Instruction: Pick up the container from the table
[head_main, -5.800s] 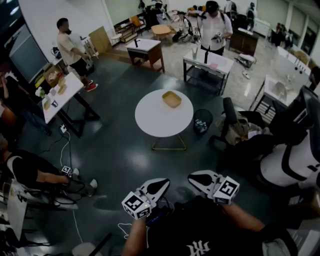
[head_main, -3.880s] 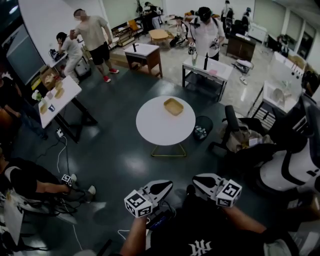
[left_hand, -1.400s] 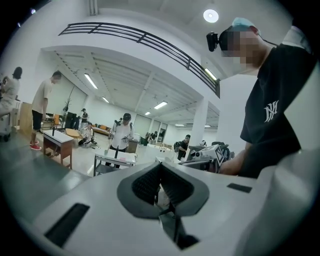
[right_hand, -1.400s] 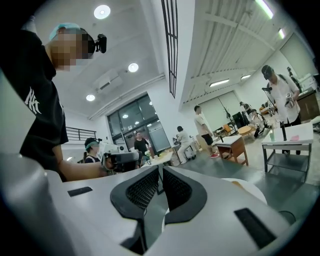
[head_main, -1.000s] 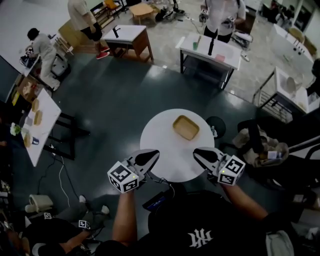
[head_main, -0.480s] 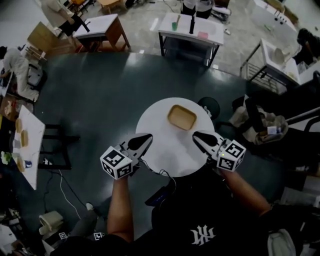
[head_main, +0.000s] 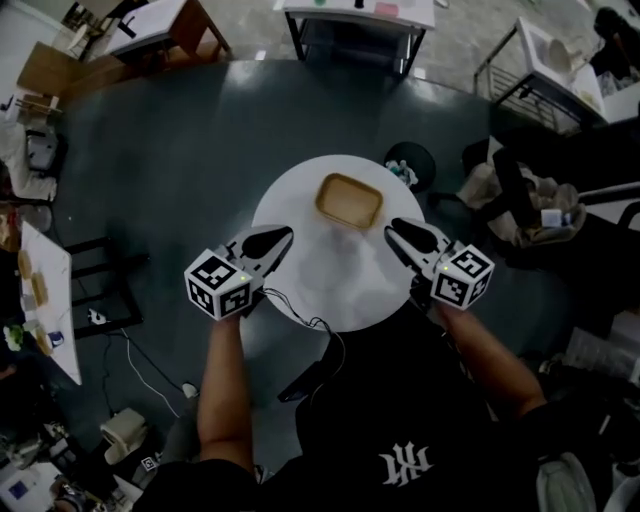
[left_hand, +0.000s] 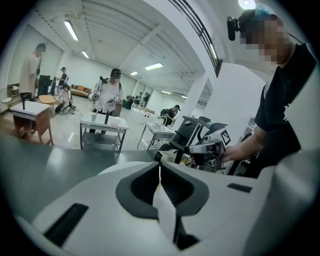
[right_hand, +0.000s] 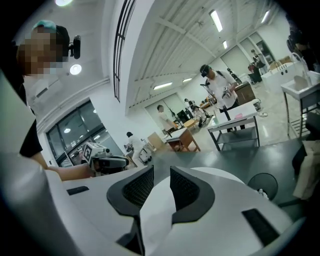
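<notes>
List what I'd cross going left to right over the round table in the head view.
left tool → wooden container → right tool, all over the round white table.

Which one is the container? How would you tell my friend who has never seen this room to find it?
Look for the round white table in the middle of the dark floor. On its far half lies the container, a shallow tan tray with rounded corners. It is the only tan thing on the white top.
</notes>
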